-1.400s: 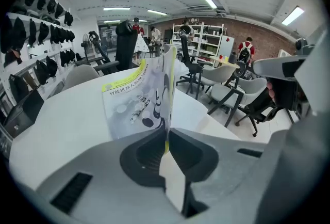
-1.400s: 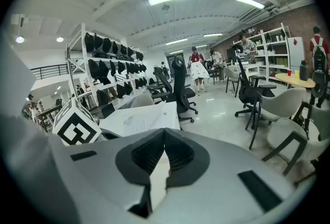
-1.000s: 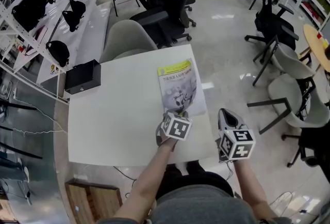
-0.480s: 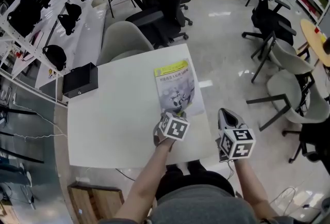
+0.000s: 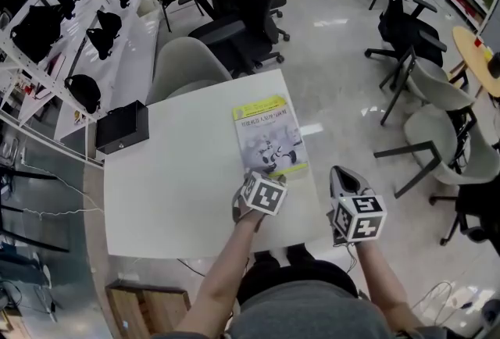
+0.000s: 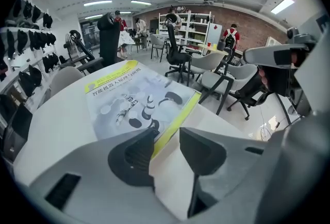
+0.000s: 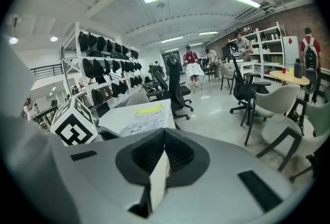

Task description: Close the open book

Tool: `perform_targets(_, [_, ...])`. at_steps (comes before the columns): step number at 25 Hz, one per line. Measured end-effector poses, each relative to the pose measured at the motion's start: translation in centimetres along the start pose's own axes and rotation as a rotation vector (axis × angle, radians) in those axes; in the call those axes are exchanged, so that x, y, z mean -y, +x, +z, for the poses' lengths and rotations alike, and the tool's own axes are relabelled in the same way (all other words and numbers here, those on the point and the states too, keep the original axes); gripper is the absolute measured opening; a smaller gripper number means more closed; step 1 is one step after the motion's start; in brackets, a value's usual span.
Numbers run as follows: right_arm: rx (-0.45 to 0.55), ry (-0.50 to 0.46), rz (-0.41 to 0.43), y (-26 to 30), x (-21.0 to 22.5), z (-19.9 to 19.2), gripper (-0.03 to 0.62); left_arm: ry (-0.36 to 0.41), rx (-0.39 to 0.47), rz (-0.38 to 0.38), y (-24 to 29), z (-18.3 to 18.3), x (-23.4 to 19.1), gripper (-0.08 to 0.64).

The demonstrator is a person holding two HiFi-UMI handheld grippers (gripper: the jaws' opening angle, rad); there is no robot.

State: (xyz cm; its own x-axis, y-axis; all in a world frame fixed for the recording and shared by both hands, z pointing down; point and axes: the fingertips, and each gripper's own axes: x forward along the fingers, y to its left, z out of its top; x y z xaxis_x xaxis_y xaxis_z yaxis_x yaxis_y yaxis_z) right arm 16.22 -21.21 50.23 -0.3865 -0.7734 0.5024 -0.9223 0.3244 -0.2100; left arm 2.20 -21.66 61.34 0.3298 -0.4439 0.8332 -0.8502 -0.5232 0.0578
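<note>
The book (image 5: 268,136), with a grey cover and a yellow band at its far end, lies closed and flat on the white table (image 5: 172,173) near the table's right edge. My left gripper (image 5: 269,176) sits at the book's near end. In the left gripper view its jaws (image 6: 166,143) are opening, with a gap between the pads. The book's (image 6: 139,96) yellow edge runs toward that gap, and neither pad presses on it. My right gripper (image 5: 341,173) hangs off the table's near right corner, jaws together (image 7: 164,138) with nothing held.
A black box (image 5: 122,127) stands at the table's far left corner. A grey chair (image 5: 187,64) and a black office chair (image 5: 250,9) stand beyond the table's far edge. More chairs (image 5: 437,119) stand on the floor to the right. Racks of black helmets (image 5: 70,17) line the left.
The book's cover, slightly raised at its near right side before, now lies flat. Both hands have stayed where they were.
</note>
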Motion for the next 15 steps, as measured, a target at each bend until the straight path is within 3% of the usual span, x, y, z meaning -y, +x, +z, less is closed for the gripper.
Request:
perform_targets(8, [-0.001, 0.003, 0.008, 0.0, -0.3, -0.1, 0.005, 0.082, -0.035, -0.005, 0.1, -0.3, 0.8, 0.19])
perform_targets(15, [0.003, 0.006, 0.018, -0.1, -0.8, -0.4, 0.005, 0.029, 0.037, -0.047, -2.0, 0.4, 1.3, 0.193])
